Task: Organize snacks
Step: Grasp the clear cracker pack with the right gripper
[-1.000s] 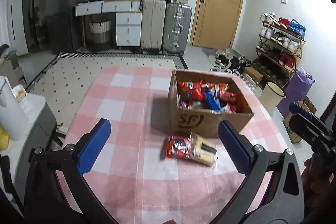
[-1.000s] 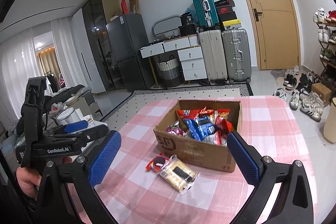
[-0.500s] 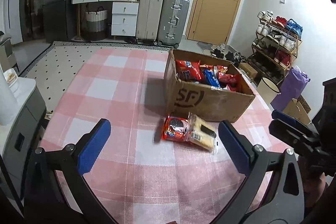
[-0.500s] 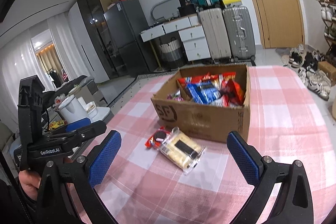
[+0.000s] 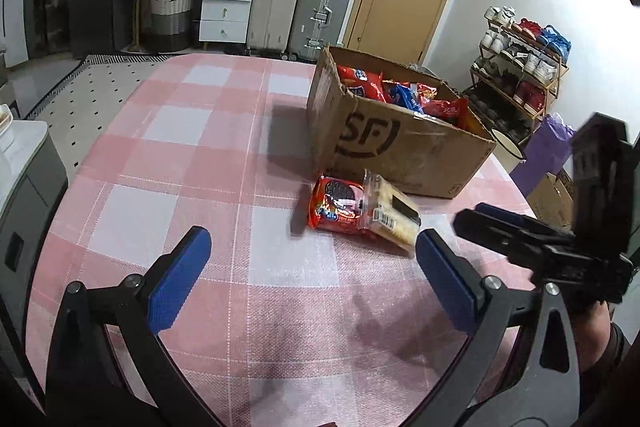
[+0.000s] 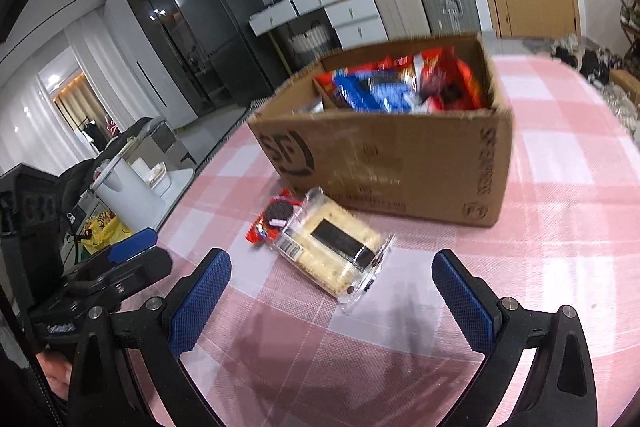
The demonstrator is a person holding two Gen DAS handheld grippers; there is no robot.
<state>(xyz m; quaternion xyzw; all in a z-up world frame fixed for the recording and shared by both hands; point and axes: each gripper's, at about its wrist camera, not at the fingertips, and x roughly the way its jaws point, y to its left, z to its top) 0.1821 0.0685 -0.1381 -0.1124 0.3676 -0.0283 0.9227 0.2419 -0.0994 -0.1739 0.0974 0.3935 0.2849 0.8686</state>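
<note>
table: pink checked cloth, it looked nearer in both views than a second before.
box: cardboard, already full of snack bags, it stood at the far side.
cracker pack: lay on the cloth just in front of the box, touching the red cookie pack.
right gripper: had come low toward the cracker pack, fingers wide apart, holding nothing.
left gripper: also lower, fingers apart, empty.
meaning: probably the pick-up of the two loose packs was about to begin.
</note>
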